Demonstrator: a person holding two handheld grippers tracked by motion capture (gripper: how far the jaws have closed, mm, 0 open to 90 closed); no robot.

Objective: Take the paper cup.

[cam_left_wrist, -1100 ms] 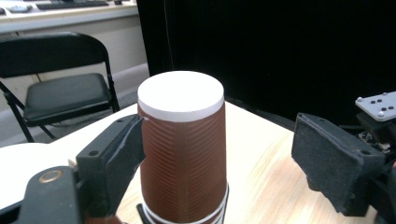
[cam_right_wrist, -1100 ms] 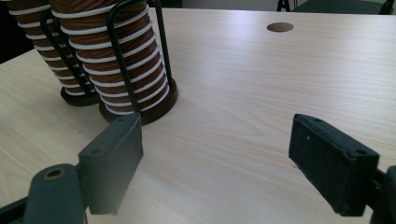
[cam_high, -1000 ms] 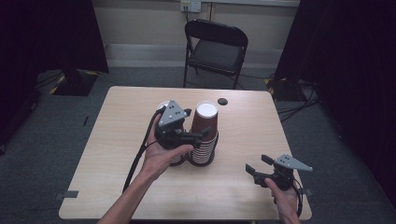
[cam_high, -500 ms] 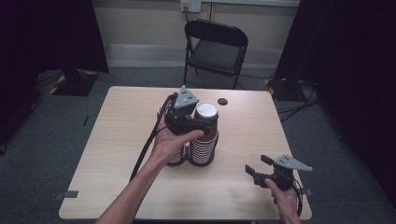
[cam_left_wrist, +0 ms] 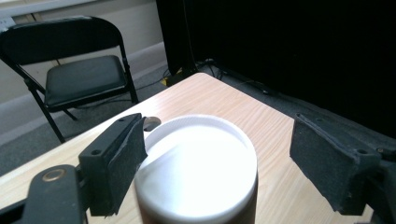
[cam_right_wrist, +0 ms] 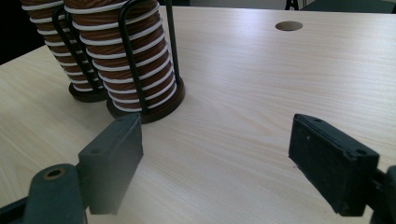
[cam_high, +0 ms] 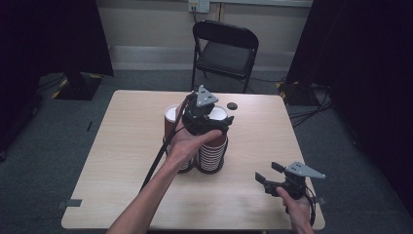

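On the tabletop [cam_high: 122,161], two cup stacks in wire holders stand side by side near the middle; the right stack [cam_high: 213,146] serves as landmark. Left of it, touching, stands the left stack [cam_high: 171,122], its top cup white inside. Directly above the right stack the left tongs [cam_high: 220,122] hover, their jaws having just been closing, yet parted around the top cup. The left gripper view adds what the high view hides: the top cup [cam_left_wrist: 196,170] sits between the pads, one pad [cam_left_wrist: 116,163] at its rim, the other clear of it. Behind the right stack lies a small dark disc [cam_high: 232,105]. Right of it and nearer the person, well apart, the right tongs [cam_high: 268,173] stand wide open, holding nothing; the right gripper view shows the holders' dark bases [cam_right_wrist: 144,109].
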